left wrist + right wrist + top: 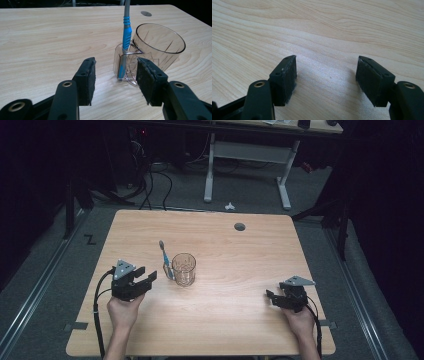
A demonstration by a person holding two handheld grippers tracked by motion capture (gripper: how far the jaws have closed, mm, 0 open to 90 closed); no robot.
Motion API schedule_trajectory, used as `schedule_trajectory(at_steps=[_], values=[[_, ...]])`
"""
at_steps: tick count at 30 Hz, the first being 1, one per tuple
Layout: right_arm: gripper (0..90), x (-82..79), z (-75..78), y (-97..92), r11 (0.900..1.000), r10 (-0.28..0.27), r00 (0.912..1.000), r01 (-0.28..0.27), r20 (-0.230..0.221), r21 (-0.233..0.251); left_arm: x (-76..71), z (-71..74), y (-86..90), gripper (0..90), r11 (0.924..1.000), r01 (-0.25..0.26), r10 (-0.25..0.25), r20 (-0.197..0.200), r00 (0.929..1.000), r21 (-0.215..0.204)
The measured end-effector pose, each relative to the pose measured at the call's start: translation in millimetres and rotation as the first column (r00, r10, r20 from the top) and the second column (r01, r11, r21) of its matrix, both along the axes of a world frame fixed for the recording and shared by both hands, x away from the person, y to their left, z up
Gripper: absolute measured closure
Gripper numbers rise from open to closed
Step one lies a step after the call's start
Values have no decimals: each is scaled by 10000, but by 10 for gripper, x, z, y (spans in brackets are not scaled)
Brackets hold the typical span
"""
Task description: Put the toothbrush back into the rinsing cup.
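A wide wooden table (235, 320) is laid out under the high view, its near edge lined by the two forearms, its far edge marked by a round cable hole (239, 226). Broad bare wood is left across the middle and the whole right half, so plenty of room is offered there.

Left of centre, a clear glass cup (184, 269) is seen standing upright, well in from every edge. A small clear side holder is attached to it, and a blue-and-grey toothbrush (163, 256) is propped upright in that holder, on the cup's left.

The left gripper (144, 279) is held just beside the cup, pointed at it; its jaws are spread and nothing is pinched. In the left gripper view, the toothbrush (126, 37) and cup (160, 46) are framed just ahead of the pads, a strip of wood left between.

The right gripper (272, 297) is parked near the right edge, well apart from the cup, jaws spread wide over bare wood.
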State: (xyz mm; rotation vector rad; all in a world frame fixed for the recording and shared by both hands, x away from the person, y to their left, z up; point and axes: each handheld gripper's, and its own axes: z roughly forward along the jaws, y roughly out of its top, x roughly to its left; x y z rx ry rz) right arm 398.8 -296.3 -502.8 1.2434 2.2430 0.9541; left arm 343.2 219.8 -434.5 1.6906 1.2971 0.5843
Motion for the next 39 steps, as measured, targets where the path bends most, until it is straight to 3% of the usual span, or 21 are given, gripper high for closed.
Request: schedule_trajectory(at_steps=[12, 39], values=[[337, 0, 0, 0, 10000, -1, 10000, 1, 3, -2, -51, -74, 37, 502, 9999, -113, 116, -191, 9998, 122], [337, 0, 0, 1, 10000, -2, 10000, 2, 2, 0, -104, -263, 129, 502, 9990, -455, 451, -630, 9970, -44]])
